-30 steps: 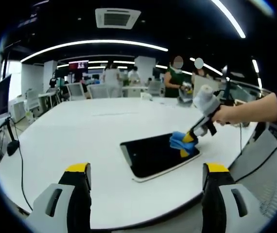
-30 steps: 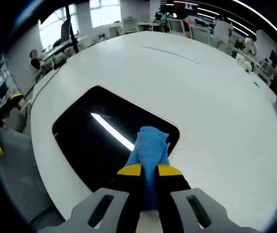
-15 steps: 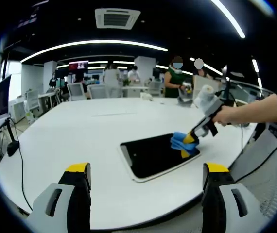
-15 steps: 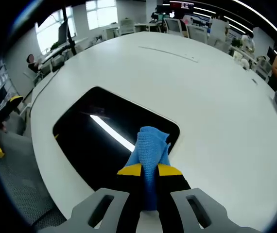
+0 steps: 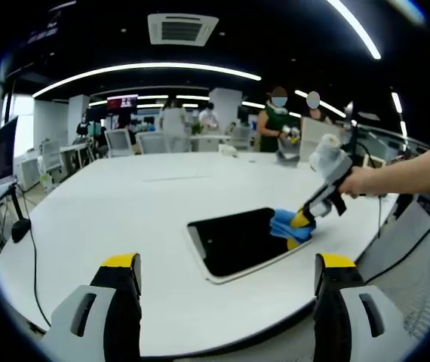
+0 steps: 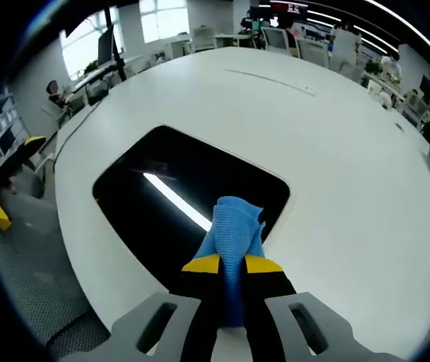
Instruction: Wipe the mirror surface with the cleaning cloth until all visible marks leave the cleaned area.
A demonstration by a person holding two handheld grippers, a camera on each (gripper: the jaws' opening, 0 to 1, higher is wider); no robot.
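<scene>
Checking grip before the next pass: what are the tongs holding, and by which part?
The right tongs pinch the blue cleaning cloth by its near end, its free end on the mirror. The left tongs hold nothing.

Your large white oval table | dark rectangular white-edged mirror lies flat, right of frame centre

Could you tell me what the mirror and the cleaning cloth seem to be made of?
Mirror: probably glass, glossy and dark, since it reflects a ceiling light as a sharp bright streak. Cleaning cloth: soft blue fabric, perhaps microfibre, matte with a fine weave, bunched in the right hand-held gripper.
</scene>
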